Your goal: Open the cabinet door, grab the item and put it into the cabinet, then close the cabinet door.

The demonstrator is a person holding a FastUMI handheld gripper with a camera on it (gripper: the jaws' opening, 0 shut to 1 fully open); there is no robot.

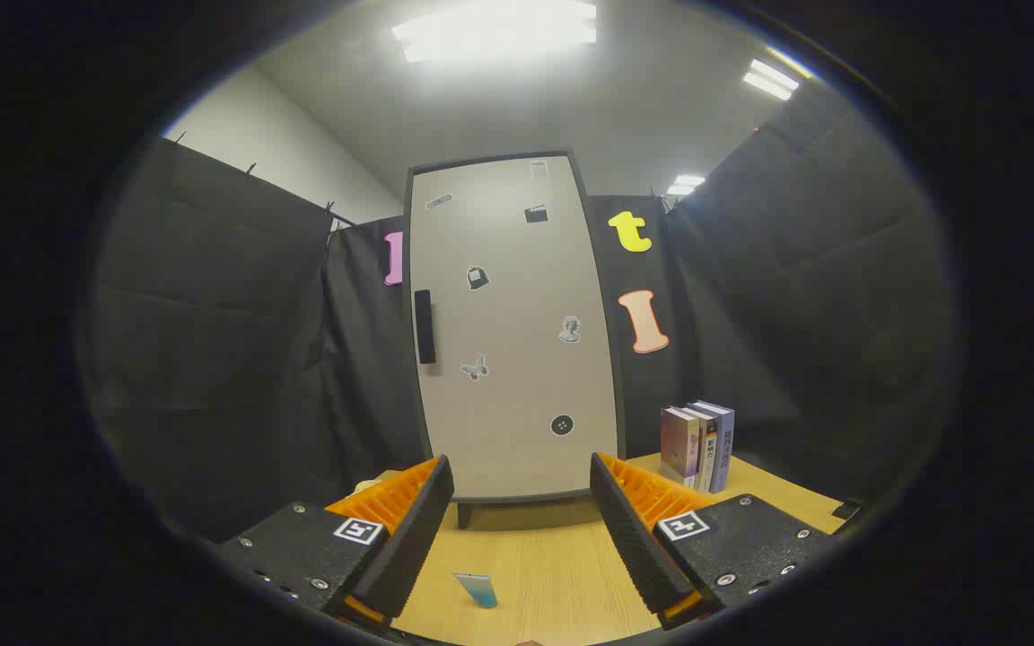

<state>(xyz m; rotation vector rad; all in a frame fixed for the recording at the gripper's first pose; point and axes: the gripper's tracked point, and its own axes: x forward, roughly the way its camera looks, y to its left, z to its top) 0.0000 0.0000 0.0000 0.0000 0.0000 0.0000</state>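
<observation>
Wooden table (562, 574) (smooth), tongs (521, 489) spread apart.

I see black cloth walls (212, 341) around a wooden worktop (535, 556), a pale ceiling with light panels (495, 31) at twelve and one o'clock.

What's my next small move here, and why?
Probably raise the gripper toward the dark handle on the left edge of the cabinet door. The door looks fully shut, the fingers are open and hold nothing, and the small blue-tipped item lies on the table between them. The door has to open first.
</observation>
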